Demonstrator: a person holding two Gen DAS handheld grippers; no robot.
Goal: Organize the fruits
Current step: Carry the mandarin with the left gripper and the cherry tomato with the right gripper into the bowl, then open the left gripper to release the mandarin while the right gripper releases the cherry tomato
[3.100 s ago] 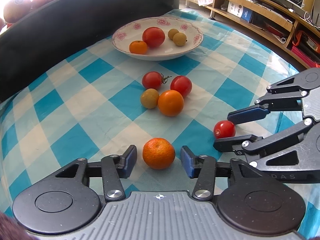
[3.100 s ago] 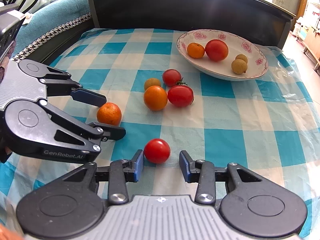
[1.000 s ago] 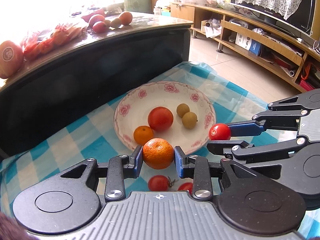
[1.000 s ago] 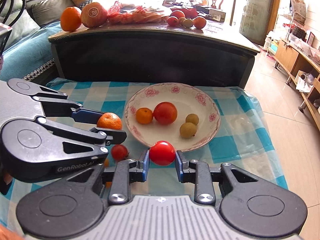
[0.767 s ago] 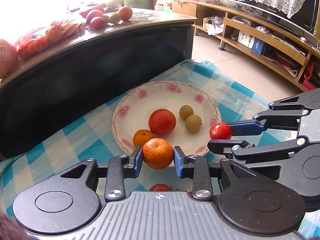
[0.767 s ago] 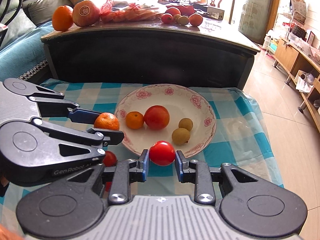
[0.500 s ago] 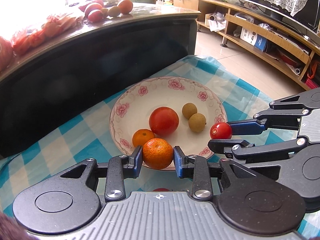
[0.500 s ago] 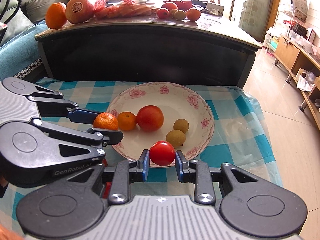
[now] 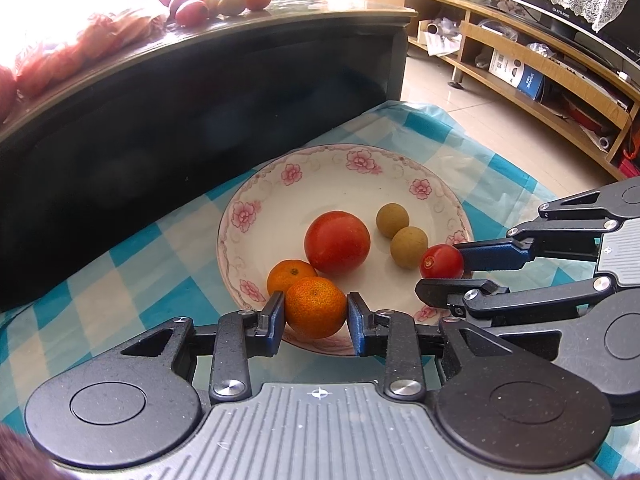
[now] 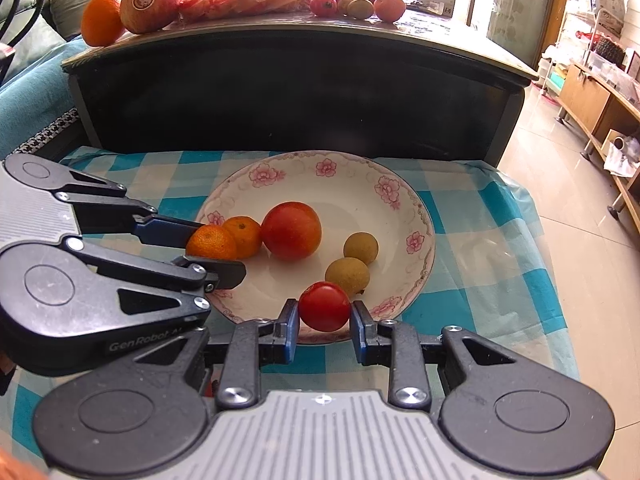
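Over the near rim of the flowered plate [image 9: 256, 184], both grippers hang side by side, each clamped on a fruit. The left gripper [image 9: 316, 314] pinches a mandarin [image 9: 316, 307] between its blue pads; the fruit is round, no long axis to speak of, and which way its stem end faces cannot be told. Just ahead of it, touching or nearly so, lies a second, smaller mandarin [image 9: 291, 276] in the plate, its stem dimple facing up. Beyond that, ahead and slightly right, sits a big tomato [image 9: 337, 242]. Right of the tomato, two small tan fruits [image 9: 409, 242] lie close together in a line running away from the gripper. The right gripper [image 10: 325, 318] holds a cherry tomato [image 10: 324, 306] tight, stem scar turned toward the left gripper as seen from the left wrist. The nearer tan fruit sits directly ahead of it, very close. Open plate surface lies ahead at the far half and far left of the dish; the near centre is crowded. The plate rests on a blue-and-white checked cloth [image 10: 480, 248], whose right edge falls off toward tiled floor [image 10: 580, 200]. Behind the plate a dark cabinet [image 10: 300, 100] blocks the way, more fruit [image 10: 148, 0] on its top.
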